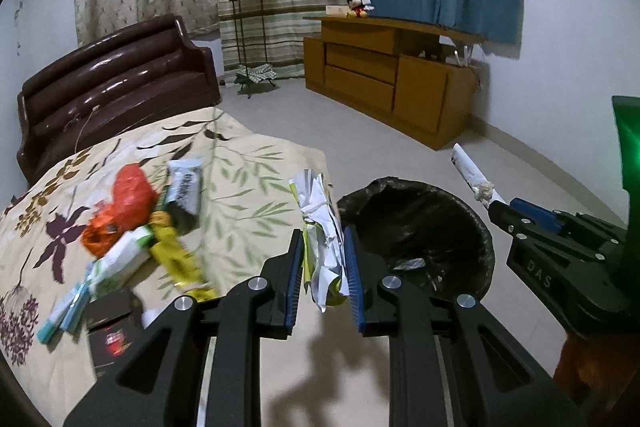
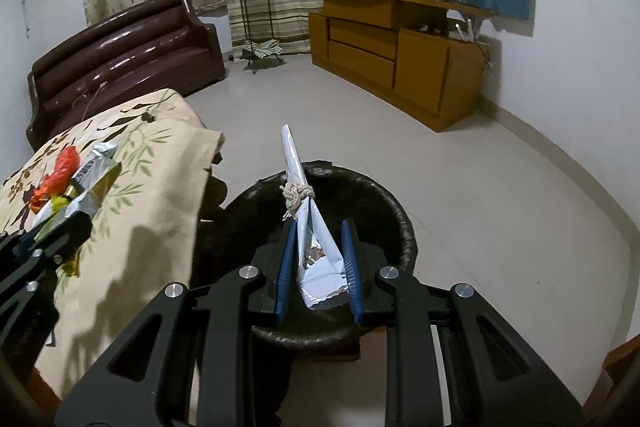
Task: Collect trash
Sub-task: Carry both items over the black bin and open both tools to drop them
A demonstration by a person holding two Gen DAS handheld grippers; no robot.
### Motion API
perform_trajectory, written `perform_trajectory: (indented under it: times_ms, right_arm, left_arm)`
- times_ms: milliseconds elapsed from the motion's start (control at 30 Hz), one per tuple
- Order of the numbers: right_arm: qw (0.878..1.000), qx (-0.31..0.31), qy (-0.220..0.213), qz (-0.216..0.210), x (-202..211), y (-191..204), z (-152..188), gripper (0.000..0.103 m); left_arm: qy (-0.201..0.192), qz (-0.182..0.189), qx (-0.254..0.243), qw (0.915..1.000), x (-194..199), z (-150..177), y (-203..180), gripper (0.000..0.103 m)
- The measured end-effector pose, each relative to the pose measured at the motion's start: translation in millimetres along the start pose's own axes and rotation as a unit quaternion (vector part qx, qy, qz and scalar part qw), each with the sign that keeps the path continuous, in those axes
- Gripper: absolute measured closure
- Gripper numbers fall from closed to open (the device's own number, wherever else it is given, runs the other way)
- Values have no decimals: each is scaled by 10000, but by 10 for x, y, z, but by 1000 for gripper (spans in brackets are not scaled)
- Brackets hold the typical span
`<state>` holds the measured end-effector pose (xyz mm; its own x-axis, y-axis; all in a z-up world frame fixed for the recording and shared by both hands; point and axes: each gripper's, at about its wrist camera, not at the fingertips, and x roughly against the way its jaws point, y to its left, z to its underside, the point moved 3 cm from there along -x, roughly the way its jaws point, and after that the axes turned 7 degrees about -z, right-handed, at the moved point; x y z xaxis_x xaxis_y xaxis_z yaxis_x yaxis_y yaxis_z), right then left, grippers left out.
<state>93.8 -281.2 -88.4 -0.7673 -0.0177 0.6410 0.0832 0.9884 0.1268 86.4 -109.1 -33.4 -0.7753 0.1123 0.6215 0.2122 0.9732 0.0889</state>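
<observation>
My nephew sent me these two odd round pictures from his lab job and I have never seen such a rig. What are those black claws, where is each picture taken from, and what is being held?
There is no robot here: a person holds a two-finger gripper in each hand, and each carries a wide-angle camera looking along its fingers. One picture comes from the left gripper, the other from the right gripper. The left one is shut on a crumpled wrapper. The right one is shut on a silvery packet tied with string, held above a bin with a black liner. On the floral cloth lies more trash: an orange bag, a dark snack packet and a yellow wrapper.
</observation>
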Motion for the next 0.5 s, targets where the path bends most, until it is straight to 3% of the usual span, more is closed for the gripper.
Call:
perform_trajectory:
  times_ms: [500]
  right_arm:
    - [9995,-261,202,11,-400,-321,-16,80]
  left_arm:
    - [227,-80,-304,9992,-468,-211,-394,82]
